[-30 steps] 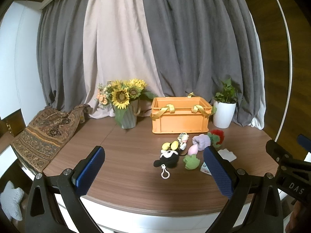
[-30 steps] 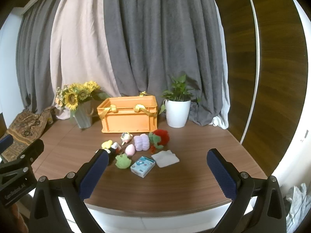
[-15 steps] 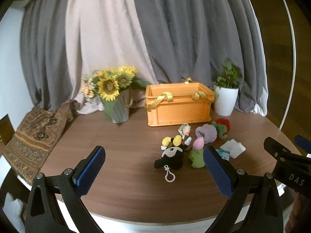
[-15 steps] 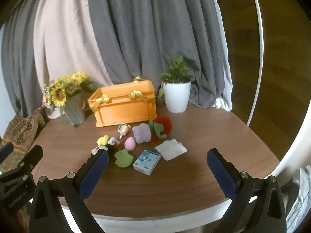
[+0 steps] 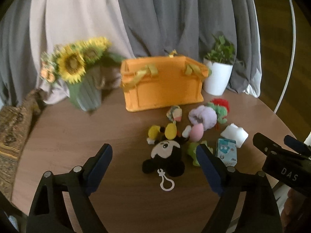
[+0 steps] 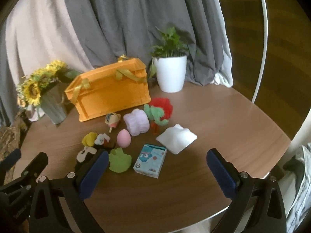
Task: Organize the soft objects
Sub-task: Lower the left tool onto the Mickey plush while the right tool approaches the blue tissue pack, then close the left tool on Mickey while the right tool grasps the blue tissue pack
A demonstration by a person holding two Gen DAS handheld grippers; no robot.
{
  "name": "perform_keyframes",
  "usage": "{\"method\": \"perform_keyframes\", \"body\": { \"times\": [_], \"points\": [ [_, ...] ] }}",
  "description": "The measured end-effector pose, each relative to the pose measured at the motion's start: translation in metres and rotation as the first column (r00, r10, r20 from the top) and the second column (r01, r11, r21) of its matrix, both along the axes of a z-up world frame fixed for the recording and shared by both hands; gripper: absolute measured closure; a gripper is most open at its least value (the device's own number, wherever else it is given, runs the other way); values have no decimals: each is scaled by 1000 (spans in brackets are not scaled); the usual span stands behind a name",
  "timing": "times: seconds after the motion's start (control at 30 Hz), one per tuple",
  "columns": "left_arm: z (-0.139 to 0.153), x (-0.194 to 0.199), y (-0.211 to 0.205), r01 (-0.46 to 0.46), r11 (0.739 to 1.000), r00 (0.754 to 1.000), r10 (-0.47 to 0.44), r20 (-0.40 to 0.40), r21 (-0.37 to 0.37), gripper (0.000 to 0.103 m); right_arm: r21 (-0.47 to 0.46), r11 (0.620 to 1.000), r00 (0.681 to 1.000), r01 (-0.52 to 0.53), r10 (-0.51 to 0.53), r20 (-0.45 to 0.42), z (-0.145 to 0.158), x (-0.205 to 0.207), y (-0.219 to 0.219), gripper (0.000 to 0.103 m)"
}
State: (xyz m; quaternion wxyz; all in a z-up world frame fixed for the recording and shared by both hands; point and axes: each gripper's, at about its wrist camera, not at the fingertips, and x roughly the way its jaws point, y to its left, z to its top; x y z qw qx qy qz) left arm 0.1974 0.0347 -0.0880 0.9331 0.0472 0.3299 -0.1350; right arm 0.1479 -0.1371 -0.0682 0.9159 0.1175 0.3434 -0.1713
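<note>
- Currently the left gripper is hovering low over the wooden table, its blue-padded fingers spread wide apart and holding nothing.
- Lying between those fingers is a black mouse plush with a white clip ring at its near end; its yellow feet are pointing toward the crate.
- Over to the right, the right gripper is also hanging above the table edge, fingers parted wide and gripping nothing.
- Sitting between the right gripper's fingers, on the table ahead of them, is a light blue tissue pack, with a lime green soft toy just beside it to the left.
- A folded white cloth is lying just behind the tissue pack, near a pink egg-shaped piece and a lilac fluffy bundle.
- Behind the bundle, a green plush is leaning against a red fluffy ball, and a small multicoloured cone toy is resting close to the crate's front wall.
- An orange crate with yellow ribbon handles is standing at the back of the table, between a sunflower vase and a white potted plant; none of the soft things can be seen inside it.
- Grey and beige curtains are hanging behind everything.
- Motion blur is softening the left wrist view.
</note>
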Motion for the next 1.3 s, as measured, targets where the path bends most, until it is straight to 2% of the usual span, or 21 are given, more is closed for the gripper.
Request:
{"method": "perform_keyframes", "body": {
  "times": [0.2,0.37,0.5,0.73,1.03,1.3],
  "points": [
    [-29,28,1,44,998,994,-47,-98,-40,23,9,999,998,42,-42,-47,-23,17,5,6],
    [-46,42,-6,89,995,990,-93,-111,-41,25,10,998,995,58,-57,-85,-41,32,4,10],
    [-57,51,-17,117,993,988,-115,-101,5,26,41,997,991,61,-56,-120,-61,42,-2,14],
    [-75,63,-26,136,990,981,-131,-146,24,31,68,997,983,45,-33,-180,-85,55,-5,19],
    [-90,75,-36,136,990,976,-125,-179,49,33,61,998,977,31,-17,-211,-96,69,-9,22],
    [-100,82,-43,129,989,978,-115,-176,72,41,75,997,974,2,15,-226,-102,79,-13,22]
  ]
}}
